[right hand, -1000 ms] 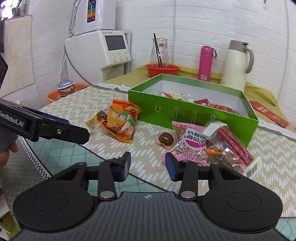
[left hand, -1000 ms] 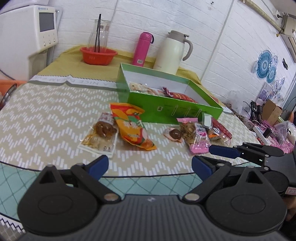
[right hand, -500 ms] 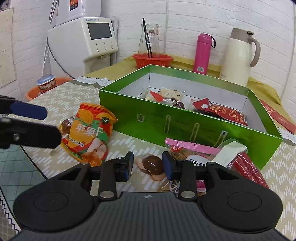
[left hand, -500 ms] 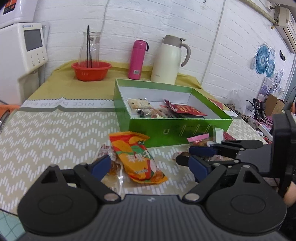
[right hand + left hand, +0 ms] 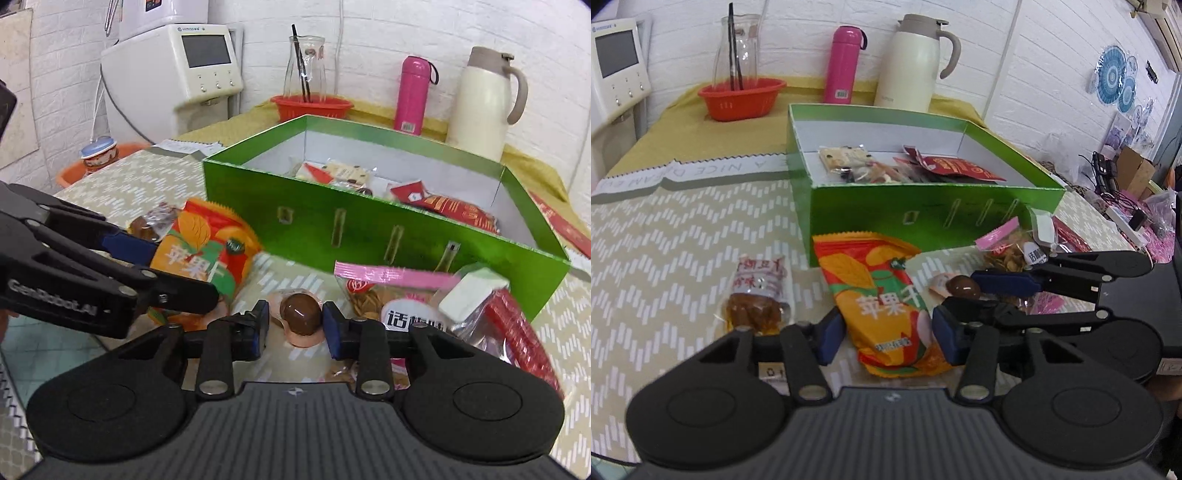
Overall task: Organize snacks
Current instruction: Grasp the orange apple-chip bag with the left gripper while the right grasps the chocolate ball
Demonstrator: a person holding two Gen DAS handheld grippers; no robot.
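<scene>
On the left lies a clear pack of brown snacks (image 5: 755, 295) on the zigzag table cloth (image 5: 665, 236). Next to it is the orange bag (image 5: 882, 295). The left gripper (image 5: 886, 332) is open wide, one finger on each side of that bag, not squeezing it. Then comes the small brown sweet (image 5: 300, 314). The right gripper (image 5: 295, 328) is open around it, very close. Behind stands the green box (image 5: 923, 218) with snacks inside.
</scene>
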